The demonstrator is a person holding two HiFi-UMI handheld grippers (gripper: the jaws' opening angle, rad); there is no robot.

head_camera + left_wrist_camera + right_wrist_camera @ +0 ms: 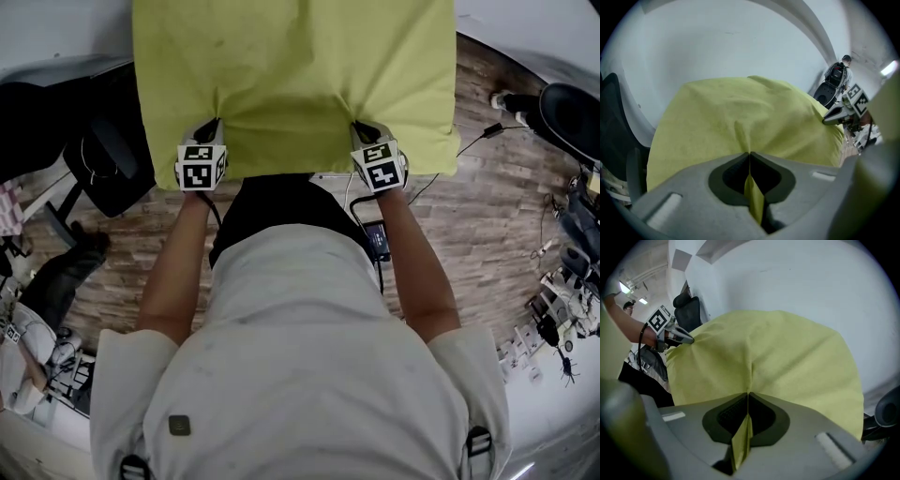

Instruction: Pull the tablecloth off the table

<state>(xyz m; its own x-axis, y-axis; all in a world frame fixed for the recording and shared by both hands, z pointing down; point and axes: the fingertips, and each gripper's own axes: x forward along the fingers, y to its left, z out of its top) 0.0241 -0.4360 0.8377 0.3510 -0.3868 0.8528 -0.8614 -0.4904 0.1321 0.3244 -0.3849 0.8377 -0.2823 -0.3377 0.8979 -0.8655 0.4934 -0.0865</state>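
A yellow-green tablecloth [291,75] covers the table ahead of me and hangs over its near edge. My left gripper [210,128] is shut on the cloth's near edge at the left, where the fabric puckers into a fold. My right gripper [361,129] is shut on the same edge at the right. In the left gripper view the tablecloth [740,117] runs as a pinched strip between the closed jaws of the left gripper [749,155]. The right gripper view shows the tablecloth [778,352] pinched the same way in the right gripper [748,395]. The table itself is hidden under the cloth.
A black office chair [103,150] stands left of the table. Another dark chair [572,117] sits at the far right. Cables and small items [553,309] lie on the wood-pattern floor [469,225] to the right. A white wall [722,42] rises behind the table.
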